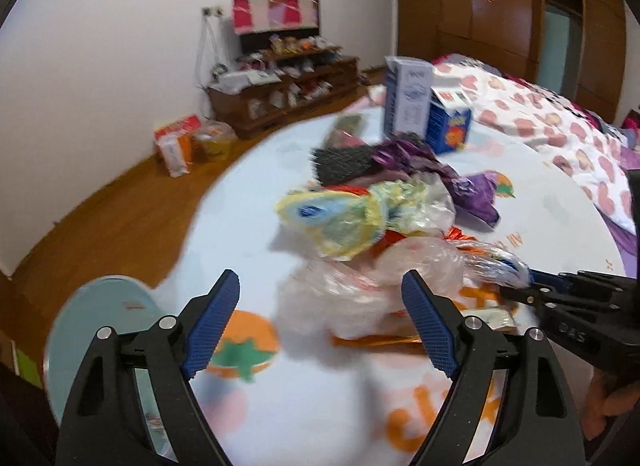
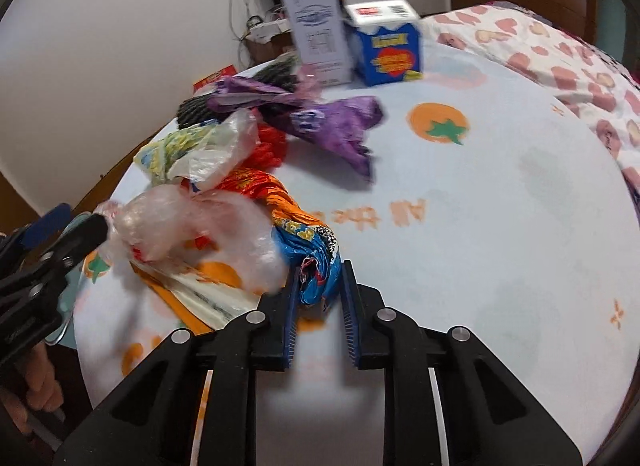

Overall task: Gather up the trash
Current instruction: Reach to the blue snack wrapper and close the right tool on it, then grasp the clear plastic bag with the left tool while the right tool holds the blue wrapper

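The right claw (image 2: 318, 286) has its blue pads pulled in close, and they pinch the end of a shiny blue and orange wrapper (image 2: 308, 254). That wrapper runs away from the right claw, up and to the left, into a pile of trash on the round counter (image 2: 500, 225). The left claw (image 1: 320, 302) is wide, with nothing held between its pads. Right in front of the left claw lies a crumpled clear plastic bag (image 1: 360, 286), near the pads, but the blur hides whether it touches them. Past the bag, farther from the left claw, sits a yellow and blue wrapper (image 1: 340, 217). Beyond that is a purple wrapper (image 1: 420, 161), with a dark scrubby thing (image 1: 344, 163) just beside it. At the far side of the counter, well away from both claws, stand a tall white box (image 1: 408, 97) and a smaller blue box (image 1: 450, 125), side by side. The counter has a pale cloth with orange fruit pictures on it. To the right of the claws is a bed (image 1: 560, 121) with a pink heart cover. To the left of the left claw is a round light blue thing (image 1: 100, 330) beside the counter.
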Motion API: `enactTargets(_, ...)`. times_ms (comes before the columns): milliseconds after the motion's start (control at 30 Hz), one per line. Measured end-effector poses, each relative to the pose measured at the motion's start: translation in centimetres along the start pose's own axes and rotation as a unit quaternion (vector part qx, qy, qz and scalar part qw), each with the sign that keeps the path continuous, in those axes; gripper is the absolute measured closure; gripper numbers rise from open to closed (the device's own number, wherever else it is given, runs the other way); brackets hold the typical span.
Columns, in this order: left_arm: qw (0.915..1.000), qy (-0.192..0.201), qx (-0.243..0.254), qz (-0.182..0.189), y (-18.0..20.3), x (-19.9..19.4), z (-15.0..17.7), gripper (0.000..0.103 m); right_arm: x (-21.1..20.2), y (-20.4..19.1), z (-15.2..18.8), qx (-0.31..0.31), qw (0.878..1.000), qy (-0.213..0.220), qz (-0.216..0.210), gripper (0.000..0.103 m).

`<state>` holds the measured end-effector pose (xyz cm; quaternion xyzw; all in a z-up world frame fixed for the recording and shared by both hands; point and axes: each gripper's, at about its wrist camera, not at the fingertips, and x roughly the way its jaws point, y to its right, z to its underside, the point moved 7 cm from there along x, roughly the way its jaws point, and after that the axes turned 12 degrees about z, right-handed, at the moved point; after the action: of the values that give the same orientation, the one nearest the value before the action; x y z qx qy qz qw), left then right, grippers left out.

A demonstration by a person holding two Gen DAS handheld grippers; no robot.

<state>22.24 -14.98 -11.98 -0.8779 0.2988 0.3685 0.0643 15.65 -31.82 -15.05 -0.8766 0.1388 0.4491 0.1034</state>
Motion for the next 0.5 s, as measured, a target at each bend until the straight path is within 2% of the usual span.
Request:
enactTargets(67,0.9998,-0.013,-0.001,0.013,0.6,1.0,0.2,0.024,-0.4,1.2,0.2,0.011,1.0,0.001,0.006,0.083)
enactTargets(133,0.9993,-0.022,-0.003,0.028,1.4,2.0,0.6,0.043,-1.1,2.9,0.5,0.021,1.0,0.009,0.02,0.083)
enactTargets(267,0.9985,-0.029,-0.013,0.045,2.2,2.7,1.2,0.06,-2.8,5.7,1.0,0.043,0.997,0.038,0.054,0.083)
enactTargets(300,0.9983,-0.029,-0.015,0.048,2.3,2.7,1.2,0.07,-3.1,6.2,1.1,0.049,0.996,0.043,0.06,0.083)
enactTargets(333,0.9982,-0.027,-0.016,0.051,2.4,2.7,1.3,0.077,-3.4,6.9,1.4,0.056,0.995,0.046,0.065,0.083)
enactTargets(500,0.9984,-0.009,-0.019,0.052,2.4,1.1,1.1,0.084,-3.7,8.2,2.5,0.074,0.994,0.042,0.069,0.083)
